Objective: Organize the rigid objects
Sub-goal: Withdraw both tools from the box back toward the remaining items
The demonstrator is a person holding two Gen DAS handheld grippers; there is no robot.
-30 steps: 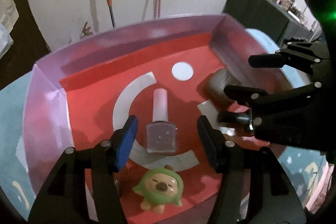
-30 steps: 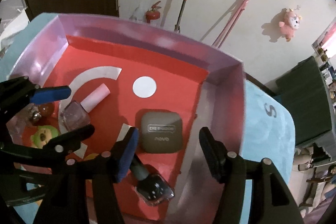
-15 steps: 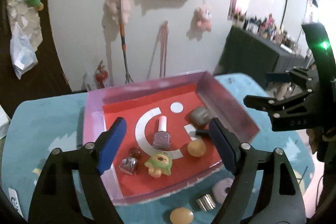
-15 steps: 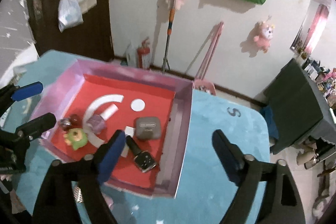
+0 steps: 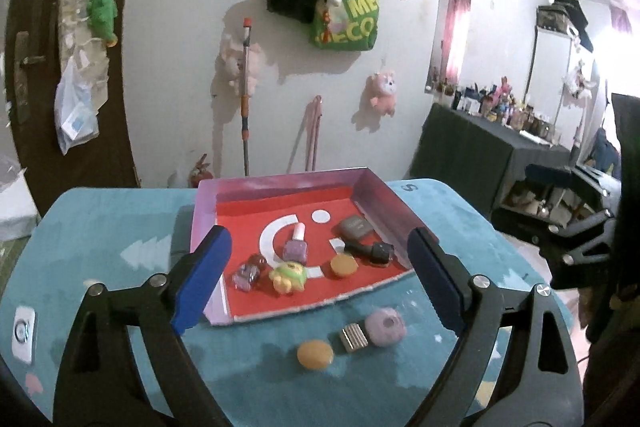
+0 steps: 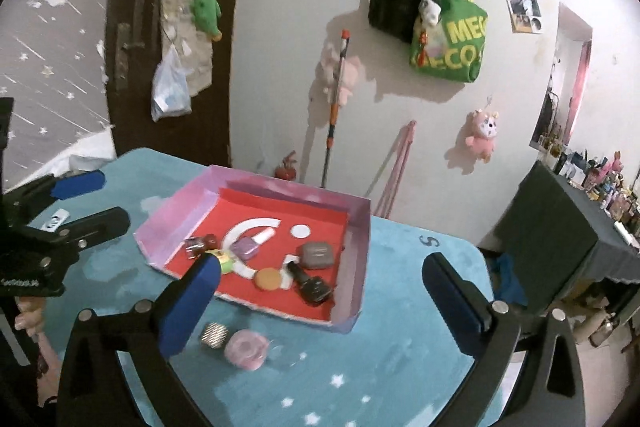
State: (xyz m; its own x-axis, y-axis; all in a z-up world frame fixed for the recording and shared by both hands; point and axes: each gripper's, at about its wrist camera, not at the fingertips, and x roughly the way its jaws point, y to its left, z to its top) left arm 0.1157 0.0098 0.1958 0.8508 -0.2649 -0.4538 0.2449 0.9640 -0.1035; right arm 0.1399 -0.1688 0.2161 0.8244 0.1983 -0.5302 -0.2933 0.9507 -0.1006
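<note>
White wall (image 6: 288, 27) with green bag (image 6: 448, 43), dark door (image 6: 136, 27), black-draped dresser (image 5: 472, 151).

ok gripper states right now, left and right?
Left gripper: jaws opening, nothing between them.
Right gripper: jaws opening, nothing held.

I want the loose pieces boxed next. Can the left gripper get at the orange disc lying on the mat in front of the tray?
Probably yes. The orange disc lies bare on the mat, apart from its neighbours, and the left gripper hangs above it, jaws opening with nothing between them.

Fuzzy cloth tabletop (image 5: 120, 227), glossy tray (image 5: 280, 187)
</note>
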